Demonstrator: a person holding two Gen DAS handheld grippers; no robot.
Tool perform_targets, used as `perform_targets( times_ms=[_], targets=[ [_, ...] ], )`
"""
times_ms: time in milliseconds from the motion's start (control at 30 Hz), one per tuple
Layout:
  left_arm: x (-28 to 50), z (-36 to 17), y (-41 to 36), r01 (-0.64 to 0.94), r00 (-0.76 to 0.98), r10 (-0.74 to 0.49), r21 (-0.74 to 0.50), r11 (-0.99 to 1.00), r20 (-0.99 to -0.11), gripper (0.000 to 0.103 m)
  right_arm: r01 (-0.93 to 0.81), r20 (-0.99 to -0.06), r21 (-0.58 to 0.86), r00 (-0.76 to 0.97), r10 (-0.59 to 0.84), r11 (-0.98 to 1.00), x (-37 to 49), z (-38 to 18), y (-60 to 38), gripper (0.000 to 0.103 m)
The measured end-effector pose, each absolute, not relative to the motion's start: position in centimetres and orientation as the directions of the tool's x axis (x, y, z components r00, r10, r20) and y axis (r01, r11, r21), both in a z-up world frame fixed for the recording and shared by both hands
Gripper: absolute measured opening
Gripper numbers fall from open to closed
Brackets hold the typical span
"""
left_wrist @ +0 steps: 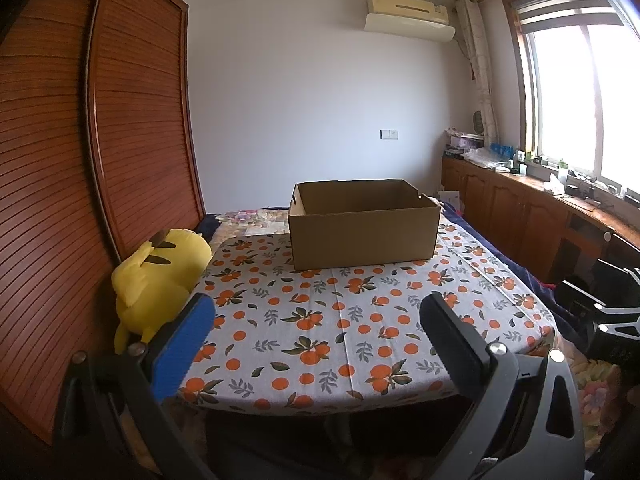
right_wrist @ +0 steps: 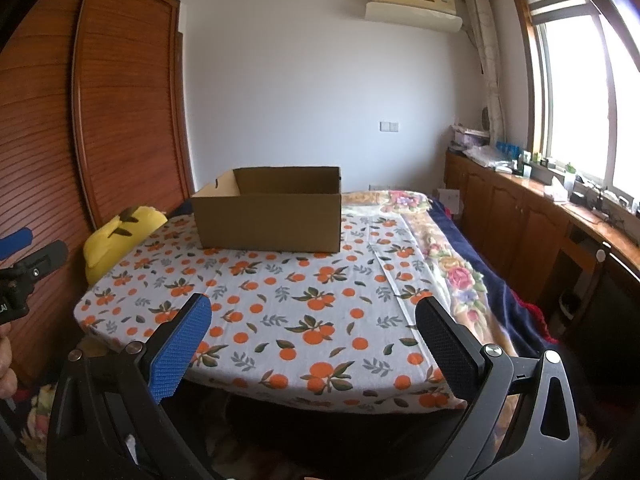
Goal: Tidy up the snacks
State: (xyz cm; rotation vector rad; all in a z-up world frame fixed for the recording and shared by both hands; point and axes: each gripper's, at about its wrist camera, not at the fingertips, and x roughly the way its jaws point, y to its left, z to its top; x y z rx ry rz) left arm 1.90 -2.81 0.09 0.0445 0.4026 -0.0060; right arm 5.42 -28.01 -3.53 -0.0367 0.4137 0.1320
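Honestly, both grippers, left and right, hang wide open and empty over the table, no snacks anywhere in view, so the box probably just stays empty.

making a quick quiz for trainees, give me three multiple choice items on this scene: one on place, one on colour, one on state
1. Where does the open brown cardboard box stand?
A. on the orange-print tablecloth
B. on the wooden window counter
C. on the floor

2. What colour is the plush toy beside the table?
A. red
B. yellow
C. green

3. How do the jaws of the left gripper and right gripper stand?
A. both open, holding nothing
B. both shut on snacks
C. left shut, right open

Key: 1 A, the box sits on the cloth at the far end; 2 B, its body is yellow; 3 A, bare cloth shows between each pair.
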Motion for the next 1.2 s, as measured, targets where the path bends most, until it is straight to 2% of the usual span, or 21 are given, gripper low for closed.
perform_targets(
  times_ms=[1200],
  targets=[
    [1.76,-0.08,-2.8,0.013,0.919,0.006,0.045,0.999,-0.394,0.103,-0.128,-0.396,-0.012,0.911,0.113,0.992,5.47,-2.98,-28.0,0.103]
  ],
)
